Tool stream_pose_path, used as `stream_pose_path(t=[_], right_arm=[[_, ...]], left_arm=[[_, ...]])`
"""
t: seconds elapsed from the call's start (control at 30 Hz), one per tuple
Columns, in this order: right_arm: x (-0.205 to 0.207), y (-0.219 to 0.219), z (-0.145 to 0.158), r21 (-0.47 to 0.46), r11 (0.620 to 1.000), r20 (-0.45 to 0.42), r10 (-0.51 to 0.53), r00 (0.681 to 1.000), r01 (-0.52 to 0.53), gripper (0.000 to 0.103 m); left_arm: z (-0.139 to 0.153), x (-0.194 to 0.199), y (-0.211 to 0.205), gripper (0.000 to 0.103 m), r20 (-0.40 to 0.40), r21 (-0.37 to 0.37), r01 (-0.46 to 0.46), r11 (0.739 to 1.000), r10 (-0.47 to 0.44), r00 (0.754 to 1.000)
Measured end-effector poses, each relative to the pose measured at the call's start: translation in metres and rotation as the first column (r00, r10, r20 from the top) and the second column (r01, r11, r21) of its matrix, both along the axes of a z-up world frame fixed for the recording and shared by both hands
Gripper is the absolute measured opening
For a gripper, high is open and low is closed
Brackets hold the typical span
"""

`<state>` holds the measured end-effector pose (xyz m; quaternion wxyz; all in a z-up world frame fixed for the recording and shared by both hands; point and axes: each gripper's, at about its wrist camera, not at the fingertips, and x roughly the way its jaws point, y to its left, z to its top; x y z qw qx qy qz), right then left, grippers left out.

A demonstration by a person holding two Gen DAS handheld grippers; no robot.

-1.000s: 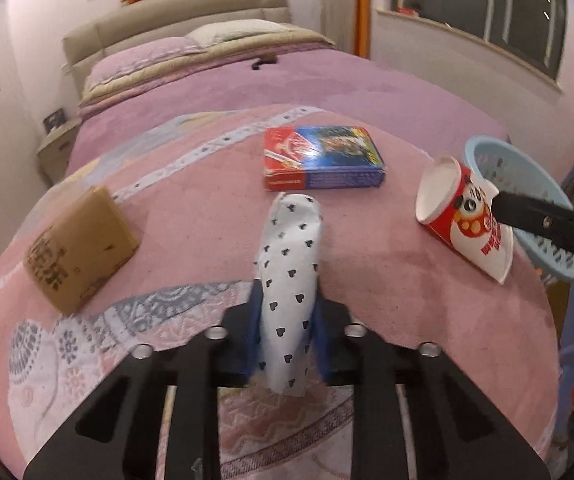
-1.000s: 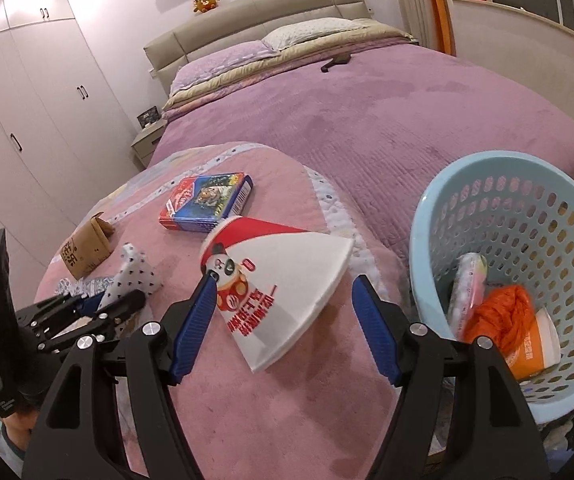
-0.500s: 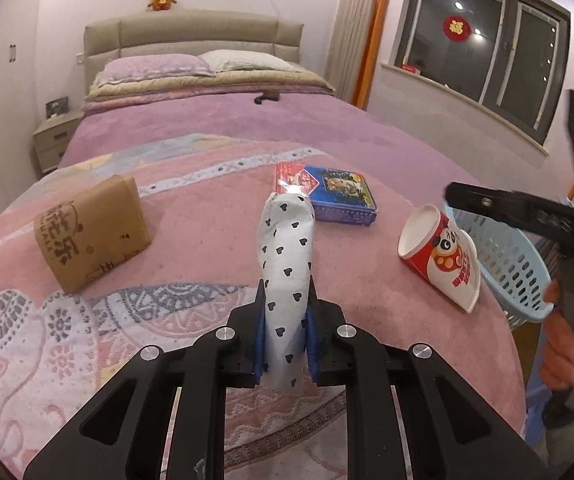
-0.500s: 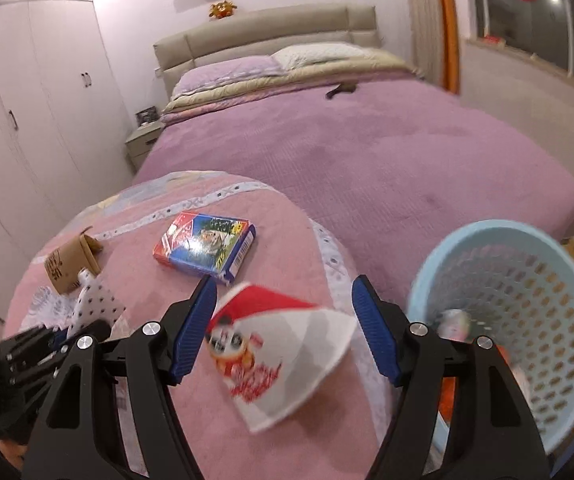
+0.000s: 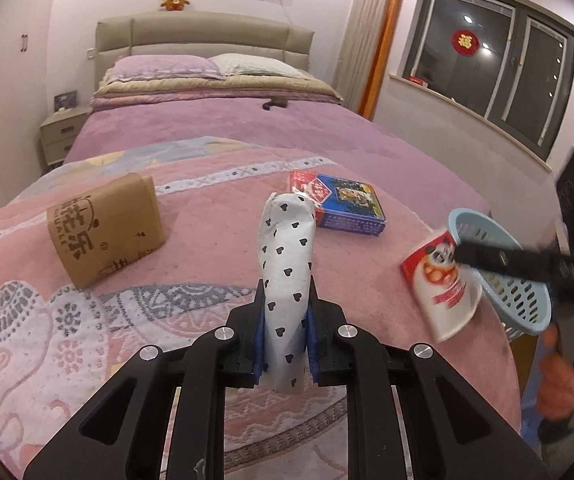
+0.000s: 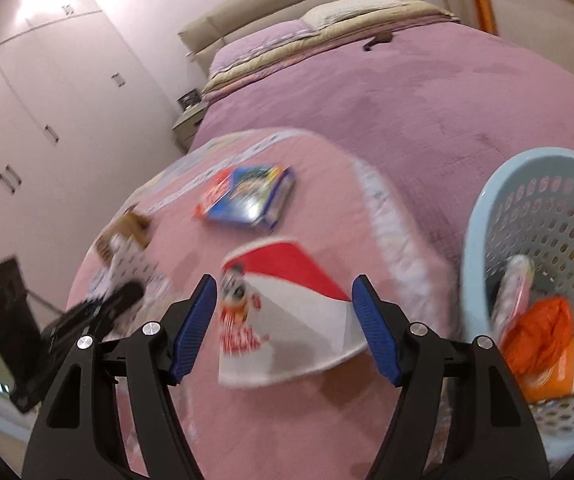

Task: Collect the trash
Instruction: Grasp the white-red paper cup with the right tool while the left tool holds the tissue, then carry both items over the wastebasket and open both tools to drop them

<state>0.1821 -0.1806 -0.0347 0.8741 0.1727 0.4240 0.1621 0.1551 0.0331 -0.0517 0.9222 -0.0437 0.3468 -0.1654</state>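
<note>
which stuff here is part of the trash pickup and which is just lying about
Part of the job:
- heart-print wrapper, clamped in the left gripper
- paper cup, between the open right gripper pads
- blue basket
- brown packet
- card box

Just there:
- bed
- nightstand

In front of me a bed [image 5: 215, 136] is carrying a pink patterned blanket [image 5: 207, 256]. On the blanket a brown paper packet [image 5: 105, 230] is sitting to the left, a blue and red box [image 5: 339, 206] is lying farther back, and a red and white paper cup [image 6: 283, 312] is lying on its side near the right edge.
</note>
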Motion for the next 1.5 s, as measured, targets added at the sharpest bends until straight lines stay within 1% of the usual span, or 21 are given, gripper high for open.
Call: stream_pose_path(t=[0.07,0.1,0.13,0.2,0.3,0.4,0.47,0.53,0.6,0.63,0.67,0.73,0.77,0.87,0.97,1.13,1.17,1.2,1.3,1.4,1.5], right_arm=[[-0.013,0.015,0.003,-0.005,0.999,0.008,0.053,0.999,-0.053,0.066],[-0.019,0.02,0.006,-0.023,0.998,0.021,0.058,0.998,-0.058,0.066],[-0.026,0.026,0.01,-0.07,0.997,0.046,0.046,0.998,-0.043,0.066],[-0.031,0.027,0.013,-0.103,0.995,0.059,0.018,0.998,-0.011,0.066],[-0.029,0.022,0.009,-0.078,0.997,0.047,-0.021,0.999,0.025,0.066],[-0.019,0.013,-0.004,-0.081,0.995,0.016,-0.055,0.998,0.056,0.066],[-0.013,0.012,-0.01,-0.078,0.995,-0.002,-0.056,0.998,0.056,0.066],[-0.007,0.017,-0.014,-0.053,0.998,-0.015,-0.033,0.999,0.032,0.066],[-0.001,0.028,-0.017,-0.065,0.998,-0.024,-0.02,1.0,0.018,0.066],[0.002,0.033,-0.016,-0.081,0.997,-0.021,-0.016,1.0,0.014,0.065],[0.004,0.039,-0.014,-0.092,0.996,-0.018,-0.009,1.0,0.007,0.057],[0.008,0.049,-0.014,-0.082,0.996,-0.028,0.021,0.999,-0.023,0.045],[0.01,0.054,-0.016,-0.084,0.996,-0.034,0.027,0.999,-0.029,0.042],[0.008,0.063,-0.015,-0.125,0.992,-0.015,0.021,1.0,-0.023,0.039],[0.001,0.064,-0.013,-0.148,0.989,-0.002,0.012,1.0,-0.012,0.039],[-0.008,0.054,-0.01,-0.127,0.992,0.012,-0.022,1.0,0.023,0.039],[-0.009,0.054,-0.01,-0.126,0.992,0.014,-0.028,1.0,0.03,0.034],[-0.01,0.053,-0.009,-0.128,0.991,0.019,-0.033,0.999,0.035,0.031],[-0.019,0.047,-0.001,-0.161,0.985,0.057,-0.058,0.997,0.067,0.03],[-0.03,0.037,0.011,-0.181,0.979,0.099,-0.071,0.993,0.088,0.03],[-0.042,0.022,0.025,-0.21,0.97,0.146,-0.097,0.985,0.127,0.03]], left_arm=[[0.0,0.0,0.002,0.015,-0.002,-0.007,-0.003,1.0,0.003,1.0],[-0.001,0.0,0.003,0.015,-0.003,-0.007,-0.002,1.0,0.002,1.0],[-0.001,0.0,0.002,0.015,-0.003,-0.005,-0.001,1.0,0.001,1.0],[0.0,0.0,0.001,0.016,0.0,0.002,0.002,1.0,-0.002,1.0],[0.0,0.0,0.001,0.016,0.002,0.002,0.0,1.0,0.0,1.0],[0.0,0.0,0.002,0.016,-0.002,-0.006,-0.003,1.0,0.003,1.0],[0.001,0.001,0.002,0.016,-0.004,-0.008,-0.005,1.0,0.005,1.0],[0.001,0.0,0.002,0.016,-0.004,-0.007,-0.004,1.0,0.004,1.0],[0.001,0.001,0.002,0.016,-0.004,-0.005,-0.002,1.0,0.002,1.0],[0.001,0.0,0.001,0.016,-0.003,-0.003,-0.001,1.0,0.001,1.0],[0.001,0.001,0.002,0.016,-0.002,-0.003,0.0,1.0,0.0,1.0],[0.001,0.001,0.002,0.016,-0.003,-0.004,0.001,1.0,-0.001,1.0],[0.001,0.001,0.002,0.016,-0.005,-0.007,0.002,1.0,-0.002,1.0],[0.001,0.001,0.004,0.016,-0.008,-0.012,0.005,1.0,-0.005,1.0],[0.001,0.003,0.005,0.016,-0.008,-0.01,0.009,1.0,-0.01,1.0],[0.001,0.003,0.001,0.016,-0.003,0.008,0.017,1.0,-0.017,1.0],[0.001,0.003,0.0,0.016,-0.003,0.01,0.018,1.0,-0.017,1.0],[0.001,0.003,0.0,0.016,-0.002,0.012,0.018,1.0,-0.018,1.0],[0.001,0.003,-0.004,0.016,-0.002,0.01,0.024,1.0,-0.024,1.0],[0.006,0.0,-0.013,0.016,-0.013,-0.01,0.062,0.998,-0.062,0.998],[0.017,-0.006,-0.028,0.016,0.005,-0.019,0.114,0.993,-0.114,0.993]])
